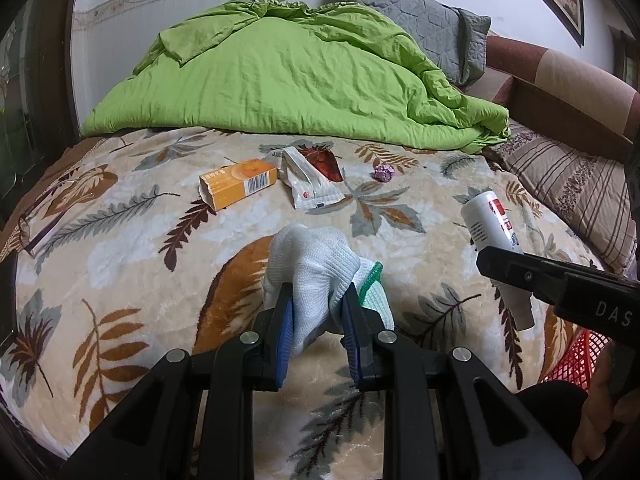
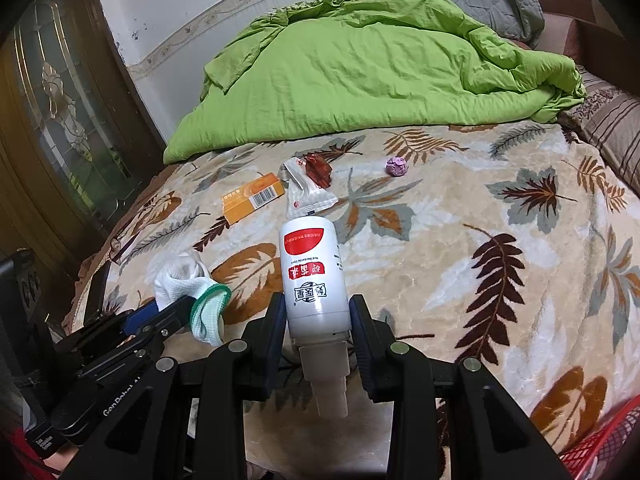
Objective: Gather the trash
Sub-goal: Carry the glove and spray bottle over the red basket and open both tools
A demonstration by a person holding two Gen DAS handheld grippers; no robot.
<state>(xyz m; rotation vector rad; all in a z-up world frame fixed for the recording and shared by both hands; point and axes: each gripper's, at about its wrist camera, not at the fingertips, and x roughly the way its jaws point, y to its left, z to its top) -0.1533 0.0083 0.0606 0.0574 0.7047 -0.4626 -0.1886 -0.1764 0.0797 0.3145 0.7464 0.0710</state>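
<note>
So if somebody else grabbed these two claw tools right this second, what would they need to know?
Left gripper: shut on the white glove, above the blanket.
Right gripper: shut on the white spray bottle, nozzle toward the camera.
Still lying on the blanket: orange box, white wrapper, red wrapper, purple paper ball.
Red basket at the near right edge.
Left: bin both held items, then collect the other four.
</note>
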